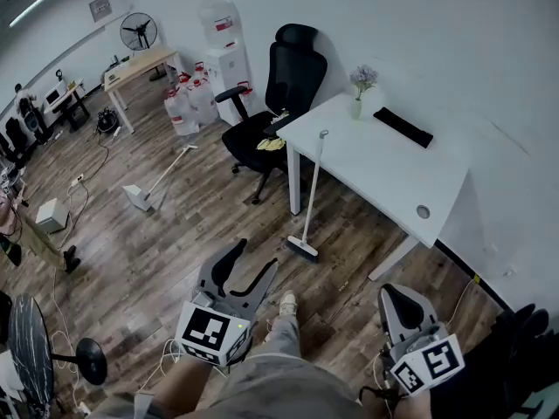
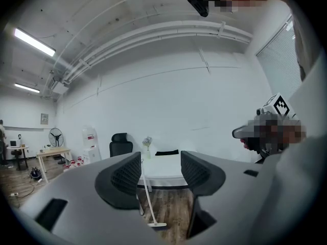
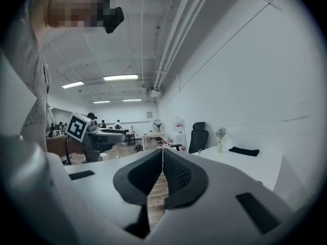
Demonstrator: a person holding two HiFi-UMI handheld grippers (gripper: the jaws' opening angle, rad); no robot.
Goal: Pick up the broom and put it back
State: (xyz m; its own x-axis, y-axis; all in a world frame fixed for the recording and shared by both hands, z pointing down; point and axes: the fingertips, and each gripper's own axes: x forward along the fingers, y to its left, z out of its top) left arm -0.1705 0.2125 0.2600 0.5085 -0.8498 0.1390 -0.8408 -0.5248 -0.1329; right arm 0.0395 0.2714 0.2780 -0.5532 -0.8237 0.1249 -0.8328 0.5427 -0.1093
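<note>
Fingers [image 2: 125, 175] of the left gripper [image 1: 251, 264] are wide apart, with nothing between the pads. Right gripper [image 3: 162, 173] has its fingers pressed together and is empty. Both sit at the bottom edge of the head view, well apart from the task's thing.

Largest to smallest:
- Floor [image 1: 175, 251]: brown wood planks with a slight sheen, fills the left and centre.
- Table [image 1: 376, 164]: white, flat and smooth, rectangular, right of centre.
- Chair [image 1: 279, 94]: black office chair with a padded seat and back, upper centre, tucked at the table's far corner.
- Broom [image 1: 312, 195]: centre of the head view. It stands tilted, its thin pale pole leaning on the table's near-left edge and its dark flat bristle head down on the floor.
- Long-handled tool [image 1: 162, 182]: white, lies flat on the floor, left of centre. Cannot tell what it is.
- Black pad [image 1: 403, 127]: flat and oblong, on the table's upper part.
- Vase [image 1: 356, 107]: small and pale with a pale flower sprig, at the table's upper-left corner.

Broom handling, as a judgement:
- It is probably light, with a stiff pole and soft bristles.
- The pole looks smooth and round, so it could slip or spin in the pads.
- It is only propped, so a nudge could slide it off the edge.
- Best hold is mid-to-upper pole, clear of the table edge, with the jaws square across it.
- The weight sits low at the head, so it will likely swing if gripped near the top.
</note>
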